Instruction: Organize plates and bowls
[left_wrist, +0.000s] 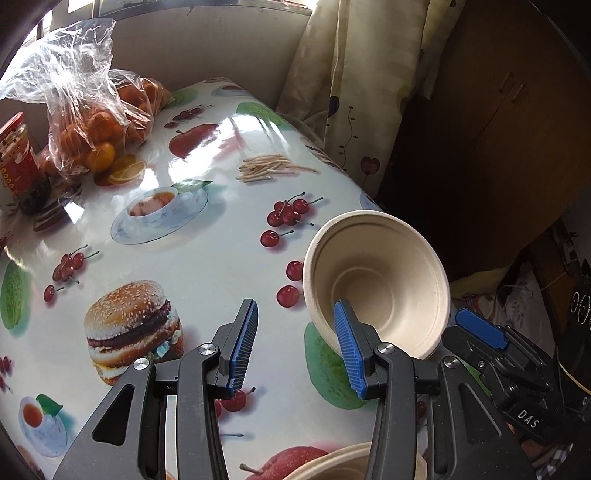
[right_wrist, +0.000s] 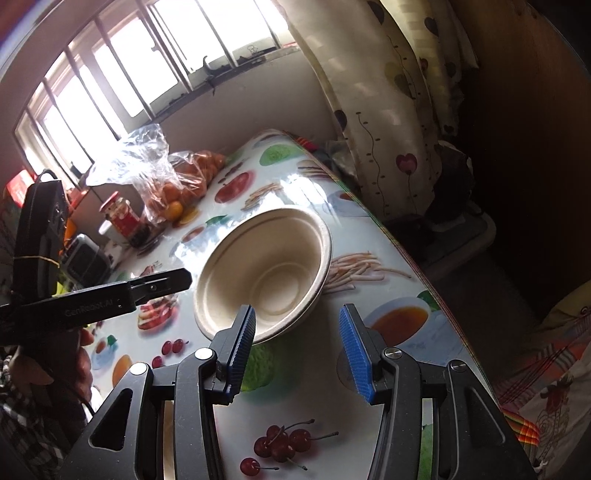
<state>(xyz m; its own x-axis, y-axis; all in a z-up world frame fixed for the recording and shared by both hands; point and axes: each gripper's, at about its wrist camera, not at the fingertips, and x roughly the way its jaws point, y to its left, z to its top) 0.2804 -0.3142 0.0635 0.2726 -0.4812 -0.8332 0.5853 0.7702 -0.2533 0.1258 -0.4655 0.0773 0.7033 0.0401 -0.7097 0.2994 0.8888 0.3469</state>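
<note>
Tilting toward the lens, one pale bowl (left_wrist: 384, 273) is near the table's (left_wrist: 207, 258) 3 o'clock edge, at 12 o'clock of the right tongs (right_wrist: 298, 310), its rim by their left finger. Right tongs and left tongs (left_wrist: 296, 304) both stand apart, clamping nothing. A second bowl (left_wrist: 343, 463) shows at 6 o'clock only from the left wrist, and the window (right_wrist: 110, 74) only from the right. One bag of oranges (left_wrist: 92, 122) lies at 10 o'clock.

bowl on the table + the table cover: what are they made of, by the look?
Bowl: likely molded paper pulp or bagasse, a disposable type; matte beige, thin rolled rim, pressed rings inside, no glaze shine.
Table cover: probably vinyl or oilcloth; glossy, with sharp window glare and printed fruit and burger pictures. Could be laminated plastic.
</note>
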